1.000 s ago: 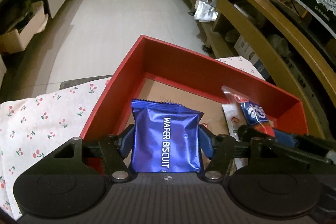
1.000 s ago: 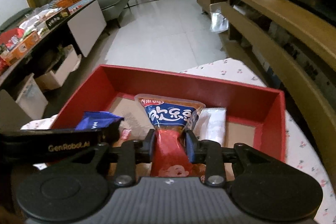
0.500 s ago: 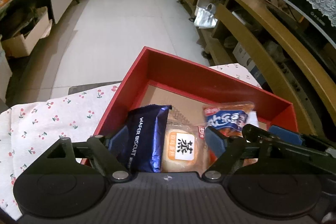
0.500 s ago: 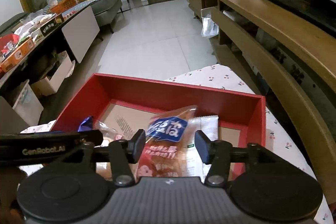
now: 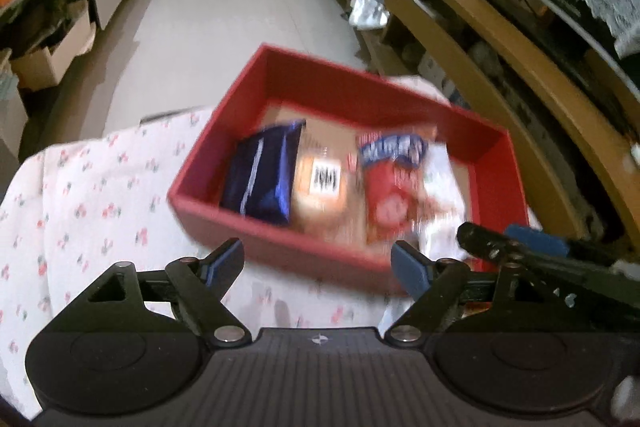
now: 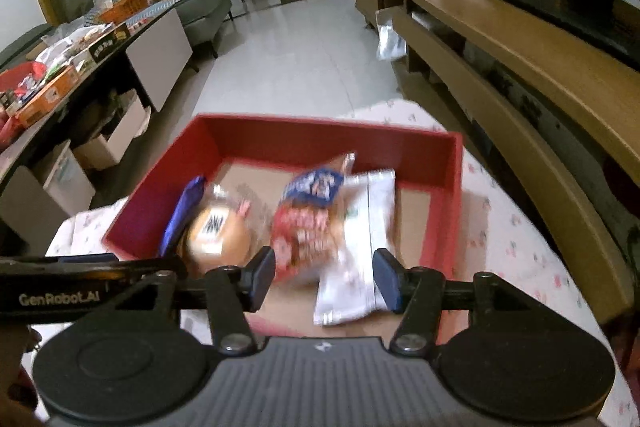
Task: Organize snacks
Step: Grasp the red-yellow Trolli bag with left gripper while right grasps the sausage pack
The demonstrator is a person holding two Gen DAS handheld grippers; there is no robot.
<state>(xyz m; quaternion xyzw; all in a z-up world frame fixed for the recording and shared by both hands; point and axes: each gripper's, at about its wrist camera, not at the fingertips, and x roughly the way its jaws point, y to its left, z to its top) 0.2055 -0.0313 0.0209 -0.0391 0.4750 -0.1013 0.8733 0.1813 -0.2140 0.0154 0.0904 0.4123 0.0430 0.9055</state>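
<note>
A red box (image 5: 276, 237) stands on a cherry-print tablecloth (image 5: 92, 195). Inside it lie a blue wafer biscuit pack (image 5: 260, 175), a round pastry in clear wrap (image 5: 322, 187), a red and blue snack bag (image 5: 390, 183) and a white pack (image 5: 440, 179). My left gripper (image 5: 316, 263) hangs open before the box's near wall, holding nothing. In the right wrist view the same box (image 6: 320, 137) holds the wafer pack (image 6: 180, 219), pastry (image 6: 216, 235), snack bag (image 6: 308, 219) and white pack (image 6: 360, 247). My right gripper (image 6: 324, 271) is open above the near edge, its pads clear of the packs.
A long wooden shelf unit (image 6: 520, 75) runs along the right, close to the table. Tiled floor (image 6: 304, 59) lies beyond the box. On the left stands a low cabinet (image 6: 156, 47) with cluttered goods and cardboard boxes (image 5: 52, 63) under it.
Both grippers opened and let go: the wafer pack and the red and blue bag now lie in the box. Both grippers drew back and up from the box.
</note>
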